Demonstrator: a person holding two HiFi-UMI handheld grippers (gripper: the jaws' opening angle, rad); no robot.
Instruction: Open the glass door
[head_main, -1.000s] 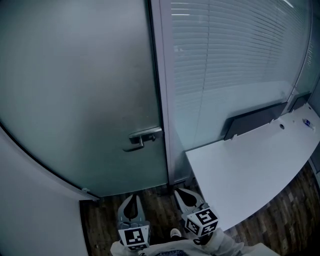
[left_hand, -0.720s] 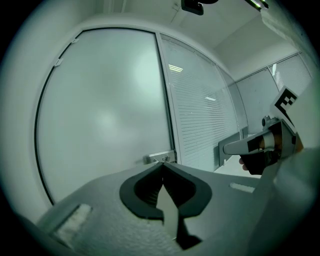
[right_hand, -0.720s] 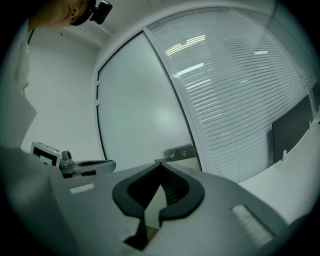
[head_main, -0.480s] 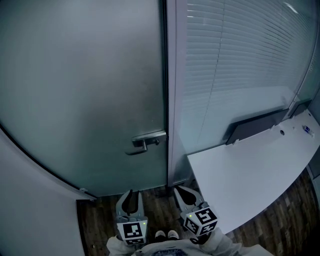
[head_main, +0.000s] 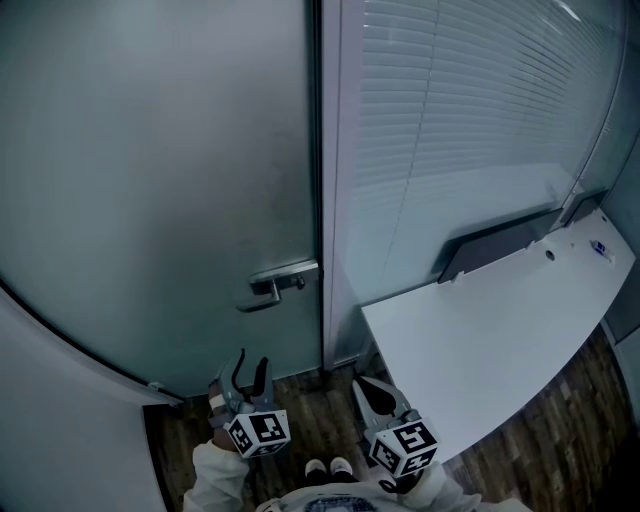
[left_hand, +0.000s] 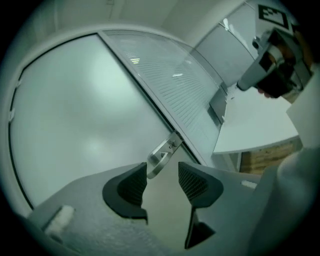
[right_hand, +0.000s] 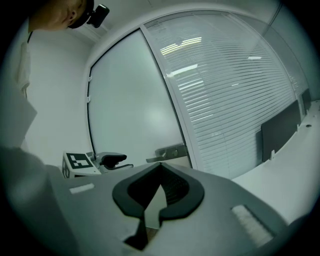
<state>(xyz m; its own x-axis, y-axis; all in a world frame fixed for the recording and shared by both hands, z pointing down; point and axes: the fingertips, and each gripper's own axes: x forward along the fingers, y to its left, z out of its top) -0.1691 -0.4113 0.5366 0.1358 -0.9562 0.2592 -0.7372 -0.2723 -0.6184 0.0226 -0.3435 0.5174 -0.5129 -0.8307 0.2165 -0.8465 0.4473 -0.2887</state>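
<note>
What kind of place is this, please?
Probably an office: there is a frosted glass door with a metal handle, a window wall with blinds, and a long white desk beside it.

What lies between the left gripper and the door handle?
Nothing. In the left gripper view the left gripper, jaws just opening and empty, faces the door handle across a bare gap.

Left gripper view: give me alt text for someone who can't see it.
The left gripper, jaws just opened wide with nothing between them, points at the metal lever handle of a closed frosted glass door. Right of the door are a glass panel with blinds, a white desk and the right gripper.
</note>
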